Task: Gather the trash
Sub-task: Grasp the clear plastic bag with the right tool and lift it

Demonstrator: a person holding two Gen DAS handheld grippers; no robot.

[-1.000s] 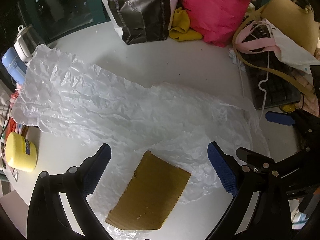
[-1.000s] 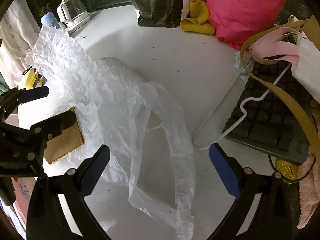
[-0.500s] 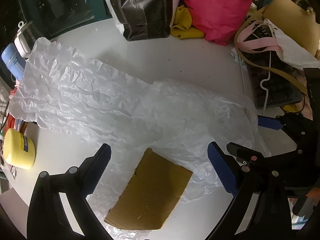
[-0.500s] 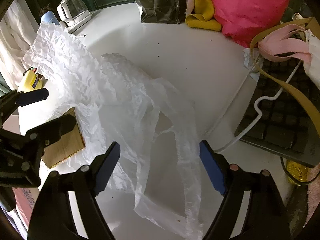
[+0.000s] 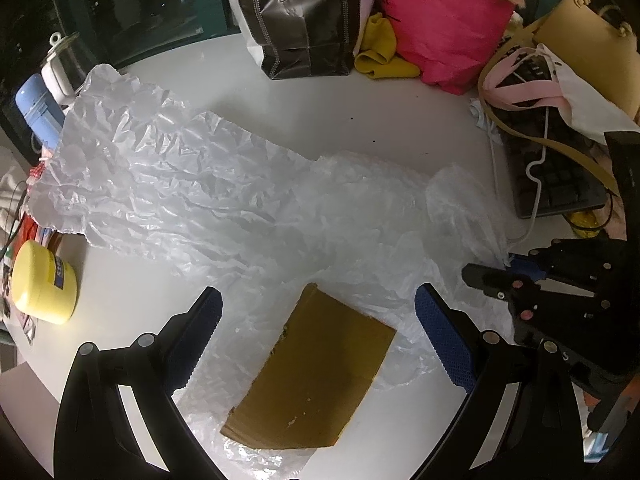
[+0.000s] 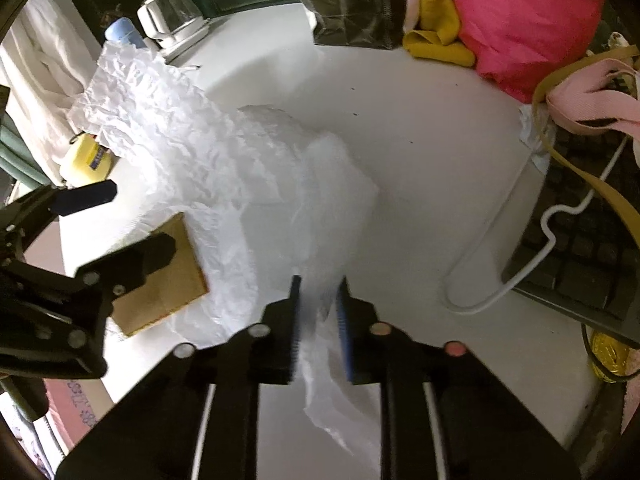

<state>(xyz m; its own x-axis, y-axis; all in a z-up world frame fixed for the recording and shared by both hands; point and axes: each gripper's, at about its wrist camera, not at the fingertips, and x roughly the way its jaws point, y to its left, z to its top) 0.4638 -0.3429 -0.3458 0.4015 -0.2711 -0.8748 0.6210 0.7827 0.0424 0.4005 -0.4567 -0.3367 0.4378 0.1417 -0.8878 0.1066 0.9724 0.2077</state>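
Note:
A long crumpled clear plastic bag (image 5: 224, 196) lies across the white table (image 5: 360, 120); it also shows in the right wrist view (image 6: 224, 168). A brown cardboard piece (image 5: 316, 372) lies on its near part, between my left gripper's fingers. My left gripper (image 5: 320, 336) is open and empty above the cardboard. My right gripper (image 6: 319, 312) is nearly shut on the bag's handle end, with plastic between its blue pads. The right gripper shows in the left wrist view (image 5: 516, 268) at the right. The cardboard shows in the right wrist view (image 6: 164, 280).
A black bag (image 5: 304, 20), a pink bag (image 5: 440, 28) and a yellow cloth (image 5: 380, 56) stand at the back. A keyboard (image 5: 560, 176), white cable and tan straps lie on the right. A yellow jar (image 5: 42, 282) and a blue bottle (image 5: 36, 108) stand on the left.
My right gripper has closed from wide open onto the bag's handle end, bunching the plastic. My left gripper has stayed open over the cardboard.

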